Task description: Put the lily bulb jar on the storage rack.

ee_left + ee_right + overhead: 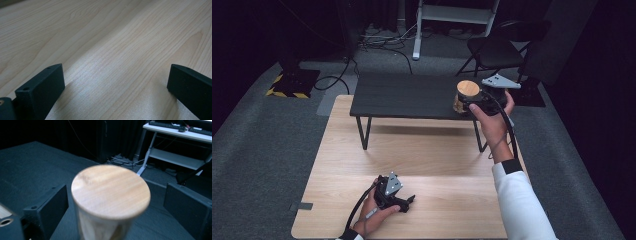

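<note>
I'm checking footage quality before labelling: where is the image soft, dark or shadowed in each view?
High view: the room edges fall to near black, and the dark low table casts a shadow on the light wooden table. Left gripper view: sharp wood grain, with soft shadows beside the jaws. Right gripper view: the jar's wooden lid looks slightly blurred, and the background is dim.

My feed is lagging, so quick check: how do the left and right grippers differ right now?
The left gripper sits low on the light wooden table, with bare wood between its jaws; the right gripper is held out over the dark low table, its jaws either side of a wooden-lidded jar. Whether they touch the jar is unclear. Both have their jaws spread apart.
</note>
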`<state>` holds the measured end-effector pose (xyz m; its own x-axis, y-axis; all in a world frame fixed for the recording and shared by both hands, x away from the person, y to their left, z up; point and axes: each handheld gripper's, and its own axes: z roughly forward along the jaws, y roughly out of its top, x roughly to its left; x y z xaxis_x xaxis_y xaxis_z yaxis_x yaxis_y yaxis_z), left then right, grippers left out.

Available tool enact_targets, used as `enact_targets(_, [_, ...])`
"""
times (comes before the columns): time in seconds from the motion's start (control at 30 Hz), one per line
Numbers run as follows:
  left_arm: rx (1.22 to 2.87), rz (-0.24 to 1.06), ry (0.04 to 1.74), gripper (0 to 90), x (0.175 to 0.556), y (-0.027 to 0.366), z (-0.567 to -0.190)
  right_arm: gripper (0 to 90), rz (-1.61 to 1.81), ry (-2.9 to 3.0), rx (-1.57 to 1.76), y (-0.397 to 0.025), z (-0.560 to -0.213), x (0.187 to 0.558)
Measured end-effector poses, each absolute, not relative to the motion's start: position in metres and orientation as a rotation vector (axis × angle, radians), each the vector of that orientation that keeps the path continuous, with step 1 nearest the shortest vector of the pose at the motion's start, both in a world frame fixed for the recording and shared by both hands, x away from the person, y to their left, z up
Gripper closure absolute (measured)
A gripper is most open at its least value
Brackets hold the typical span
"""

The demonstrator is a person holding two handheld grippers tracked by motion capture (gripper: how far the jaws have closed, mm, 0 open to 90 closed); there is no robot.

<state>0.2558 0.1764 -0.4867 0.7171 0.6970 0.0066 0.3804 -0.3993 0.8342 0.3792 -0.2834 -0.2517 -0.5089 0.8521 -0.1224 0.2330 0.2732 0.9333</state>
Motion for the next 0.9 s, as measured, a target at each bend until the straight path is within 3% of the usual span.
enact_targets(0.53, [2.031, 0.450, 0.820, 1.2, 0.256, 0.176, -0.487, 6.2, 1.271, 1.879, 0.919, -0.321, -0.283, 0.319])
enact_targets(0.9, [2.031, 0.450, 0.820, 1.2, 0.256, 0.176, -0.487, 6.3, 1.236, 1.930, 0.928, -0.349, -0.330, 0.283])
